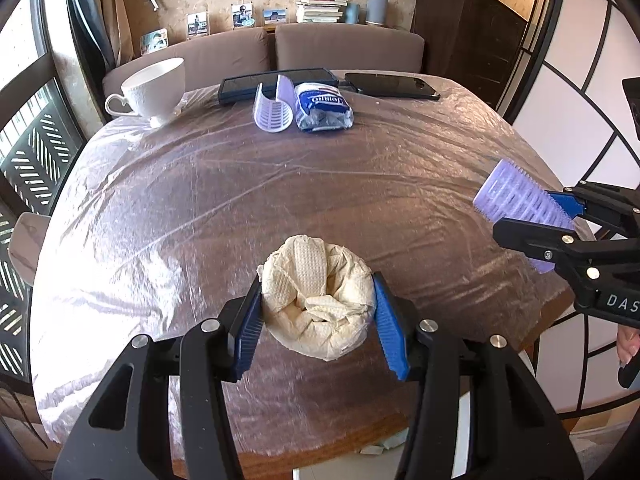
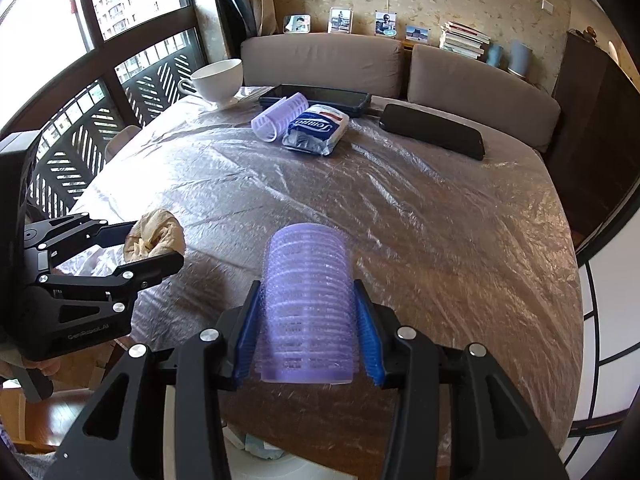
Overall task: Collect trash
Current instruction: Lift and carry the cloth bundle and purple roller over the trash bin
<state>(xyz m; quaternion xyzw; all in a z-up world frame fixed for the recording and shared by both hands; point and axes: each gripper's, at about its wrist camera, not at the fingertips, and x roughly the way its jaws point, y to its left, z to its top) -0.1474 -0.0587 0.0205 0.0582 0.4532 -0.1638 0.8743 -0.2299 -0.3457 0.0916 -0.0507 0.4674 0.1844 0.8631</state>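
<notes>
Left gripper (image 1: 318, 310) jaws grip a crumpled paper towel (image 1: 316, 300); right gripper (image 2: 306, 332) jaws grip a purple hair roller (image 2: 306, 304) above the desk (image 2: 420, 220).

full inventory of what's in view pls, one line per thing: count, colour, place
crumpled paper towel: 1, cream, between the left tongs' pads
hair roller: 1, lilac, between the right tongs' pads
split roller: 1, lilac-white, far side of table
tissue pack: 1, blue-white, right beside the split roller
teacup: 1, white, far left corner
phones: 2, black, far edge
plastic sheet: 1, clear, over the wooden table
sofa cushions: 2, grey-brown, behind table
books: 1 stack, shelf behind the sofa
left tongs: 1, black, blue pads
right tongs: 1, black, blue pads
</notes>
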